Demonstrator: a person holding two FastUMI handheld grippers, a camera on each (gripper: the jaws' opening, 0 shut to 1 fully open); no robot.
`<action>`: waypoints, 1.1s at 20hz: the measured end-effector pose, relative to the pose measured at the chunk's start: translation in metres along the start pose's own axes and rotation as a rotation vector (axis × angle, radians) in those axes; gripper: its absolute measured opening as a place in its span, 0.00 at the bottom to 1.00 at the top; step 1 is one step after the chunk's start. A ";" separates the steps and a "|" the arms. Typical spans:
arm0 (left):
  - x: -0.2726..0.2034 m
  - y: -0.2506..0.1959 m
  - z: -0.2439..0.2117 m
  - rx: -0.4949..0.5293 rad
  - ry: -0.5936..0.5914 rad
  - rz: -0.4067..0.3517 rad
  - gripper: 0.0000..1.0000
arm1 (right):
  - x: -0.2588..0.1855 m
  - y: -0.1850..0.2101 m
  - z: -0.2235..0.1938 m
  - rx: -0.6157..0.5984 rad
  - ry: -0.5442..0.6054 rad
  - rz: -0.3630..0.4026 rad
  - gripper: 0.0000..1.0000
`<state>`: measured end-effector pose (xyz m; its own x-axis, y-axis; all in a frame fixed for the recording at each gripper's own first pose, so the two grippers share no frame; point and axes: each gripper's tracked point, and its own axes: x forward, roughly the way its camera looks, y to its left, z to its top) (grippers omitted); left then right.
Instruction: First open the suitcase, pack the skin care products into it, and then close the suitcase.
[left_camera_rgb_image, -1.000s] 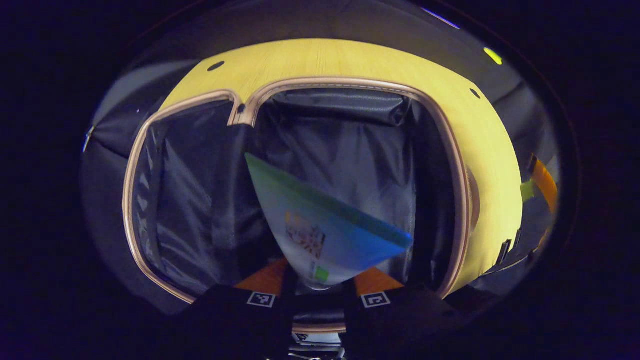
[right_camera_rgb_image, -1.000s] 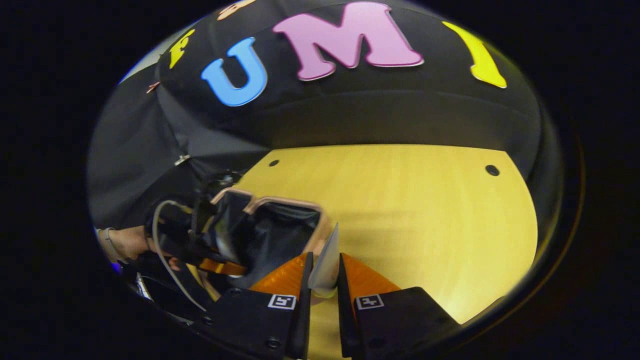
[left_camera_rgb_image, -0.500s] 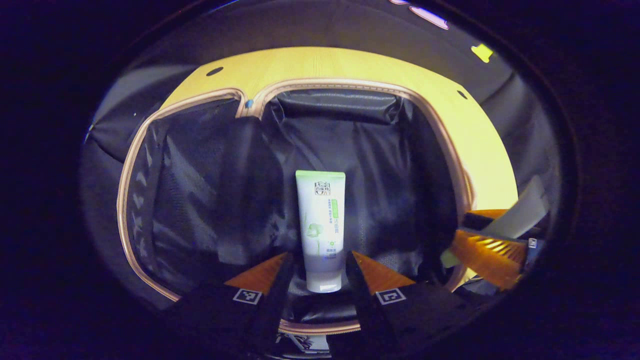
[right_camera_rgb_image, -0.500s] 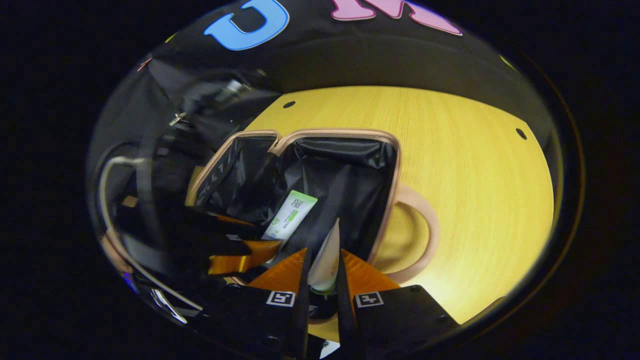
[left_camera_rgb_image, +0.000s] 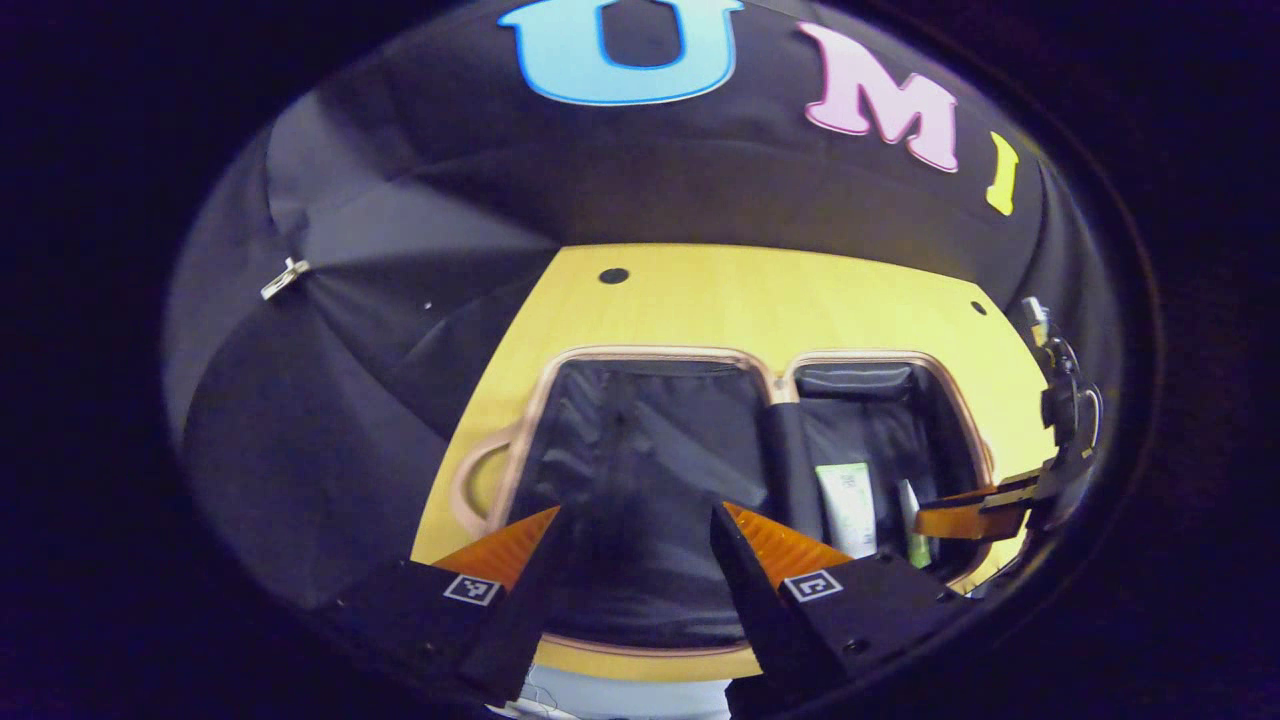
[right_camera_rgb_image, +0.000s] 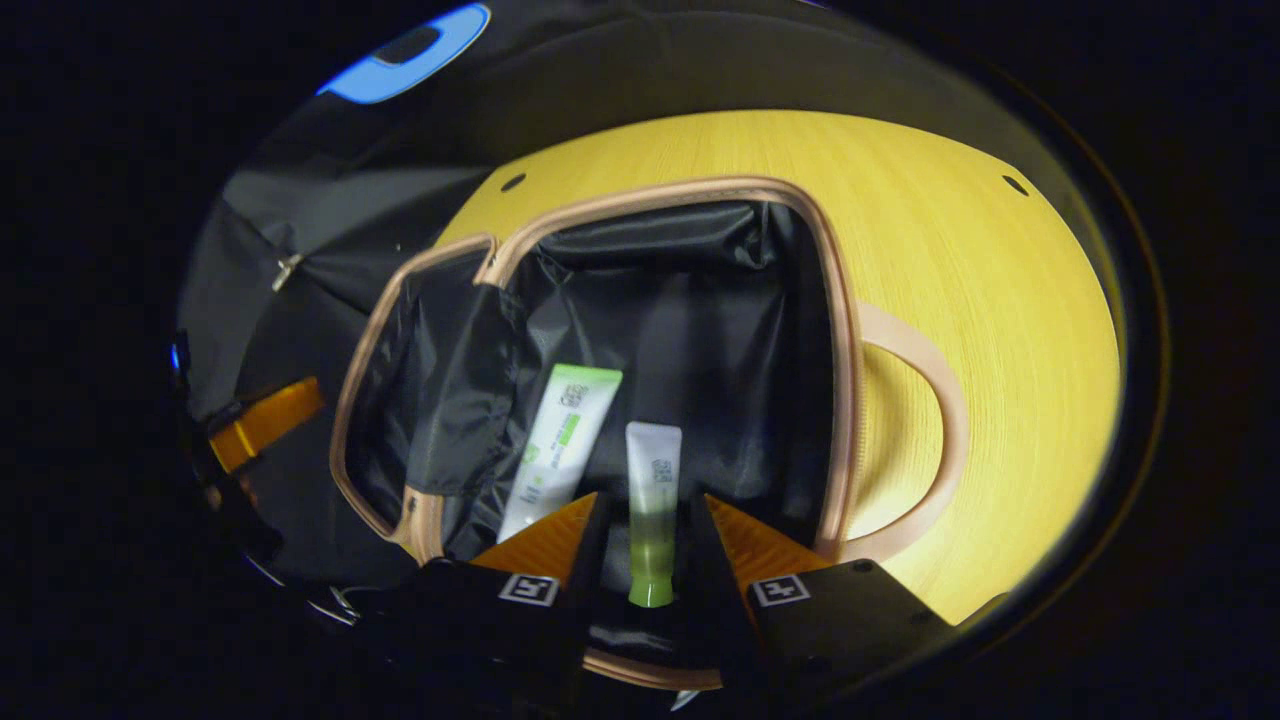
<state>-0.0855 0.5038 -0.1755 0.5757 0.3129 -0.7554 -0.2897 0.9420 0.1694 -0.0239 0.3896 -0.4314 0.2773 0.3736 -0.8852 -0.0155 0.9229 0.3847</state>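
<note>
The open suitcase (right_camera_rgb_image: 846, 350) lies flat on the yellow table, pink-rimmed and lined in black. In the right gripper view a large white tube with a green end (right_camera_rgb_image: 560, 440) rests in its right half. A smaller white and green tube (right_camera_rgb_image: 652, 500) lies beside it. My right gripper (right_camera_rgb_image: 652, 497) hangs open just over that small tube, fingers clear of its sides. In the left gripper view my left gripper (left_camera_rgb_image: 635, 510) is open and holds nothing, raised in front of the suitcase's (left_camera_rgb_image: 650, 352) left half. Both tubes (left_camera_rgb_image: 848, 505) show in the right half there, with the right gripper's fingers (left_camera_rgb_image: 975, 505) above them.
The yellow table (right_camera_rgb_image: 1000, 300) extends to the right and behind the suitcase. A pink round handle (right_camera_rgb_image: 930, 400) sticks out on the case's side. The booth's black cloth wall (left_camera_rgb_image: 600, 190) stands close behind the table. The left gripper (right_camera_rgb_image: 265, 420) shows at the left of the right gripper view.
My left gripper has drawn back and up from the large tube it released. My right gripper moved over the case and opened, leaving the small tube inside.
</note>
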 end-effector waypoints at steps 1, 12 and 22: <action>0.008 0.024 -0.007 -0.036 0.014 0.027 0.88 | -0.007 0.007 0.008 -0.001 -0.042 0.018 0.51; 0.067 0.172 -0.002 -0.509 0.141 0.095 0.89 | -0.111 0.009 0.077 0.036 -0.332 0.072 0.81; 0.126 0.146 -0.031 -0.394 0.330 0.092 0.67 | -0.139 -0.021 0.091 0.085 -0.400 0.031 0.81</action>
<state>-0.0786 0.6767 -0.2657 0.2811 0.2771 -0.9188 -0.6299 0.7756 0.0412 0.0254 0.3100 -0.2926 0.6299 0.3202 -0.7076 0.0452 0.8944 0.4449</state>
